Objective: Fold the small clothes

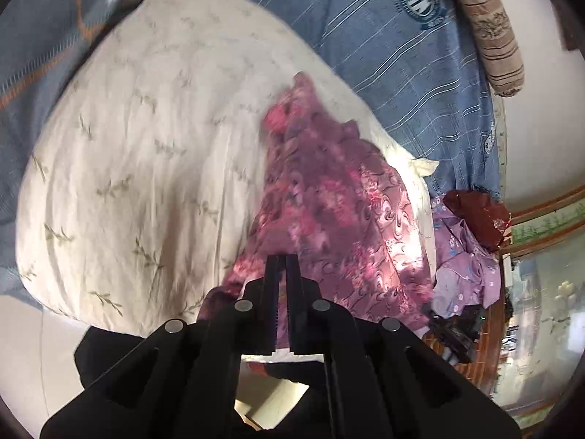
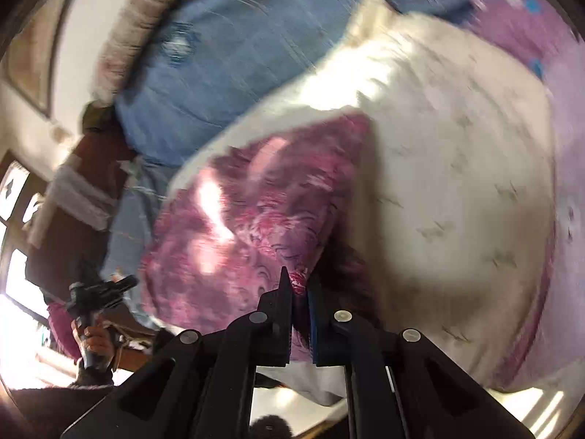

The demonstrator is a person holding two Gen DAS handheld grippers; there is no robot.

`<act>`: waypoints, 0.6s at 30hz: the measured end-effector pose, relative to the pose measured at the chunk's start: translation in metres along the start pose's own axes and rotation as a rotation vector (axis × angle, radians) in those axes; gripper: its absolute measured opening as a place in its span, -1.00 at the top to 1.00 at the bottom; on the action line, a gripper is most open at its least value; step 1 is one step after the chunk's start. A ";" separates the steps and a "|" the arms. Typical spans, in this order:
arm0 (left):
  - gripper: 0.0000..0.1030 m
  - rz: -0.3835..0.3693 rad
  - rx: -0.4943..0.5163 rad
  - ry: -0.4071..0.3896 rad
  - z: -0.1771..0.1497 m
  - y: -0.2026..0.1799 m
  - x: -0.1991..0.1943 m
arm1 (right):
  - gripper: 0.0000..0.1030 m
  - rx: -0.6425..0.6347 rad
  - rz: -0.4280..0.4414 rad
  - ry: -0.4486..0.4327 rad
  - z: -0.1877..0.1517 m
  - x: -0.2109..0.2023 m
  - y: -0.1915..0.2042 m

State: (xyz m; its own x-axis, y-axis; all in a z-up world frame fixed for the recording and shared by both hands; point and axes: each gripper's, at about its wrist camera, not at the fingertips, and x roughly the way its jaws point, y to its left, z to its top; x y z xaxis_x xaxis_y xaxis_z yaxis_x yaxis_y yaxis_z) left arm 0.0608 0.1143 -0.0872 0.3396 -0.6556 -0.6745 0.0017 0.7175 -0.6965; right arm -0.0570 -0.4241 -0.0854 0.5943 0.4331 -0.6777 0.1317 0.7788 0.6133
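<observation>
Purple floral garment (image 1: 329,197) lies centre frame on the cream pillow (image 1: 139,153), both the left gripper (image 1: 281,261) and right gripper (image 2: 299,285) clamped on its hem; thin, slick cloth could slip free.

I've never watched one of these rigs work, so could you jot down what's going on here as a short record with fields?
place: bed with blue striped sheet
work surface: cream pillow
garment: purple floral cloth, lying on the pillow
left gripper: jaws shut on the cloth's near edge
right gripper: jaws shut on the cloth
other clothes: lilac garment beside the pillow
picture quality: blurred
</observation>
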 end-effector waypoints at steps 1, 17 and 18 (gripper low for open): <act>0.96 0.000 -0.009 0.013 0.001 0.002 0.004 | 0.78 0.047 -0.001 0.022 -0.002 0.008 -0.010; 0.65 0.074 0.177 0.086 0.026 -0.033 0.044 | 0.24 0.094 0.090 -0.008 0.001 0.016 -0.010; 0.90 0.103 0.185 0.085 0.024 -0.035 0.045 | 0.27 0.080 0.078 -0.001 0.001 0.019 -0.008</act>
State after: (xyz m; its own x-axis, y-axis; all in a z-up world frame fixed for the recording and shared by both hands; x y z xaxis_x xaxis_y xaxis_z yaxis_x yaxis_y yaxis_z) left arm 0.0991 0.0650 -0.0870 0.2664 -0.5887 -0.7632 0.1468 0.8073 -0.5715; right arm -0.0455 -0.4229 -0.1031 0.6056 0.4905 -0.6267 0.1480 0.7044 0.6943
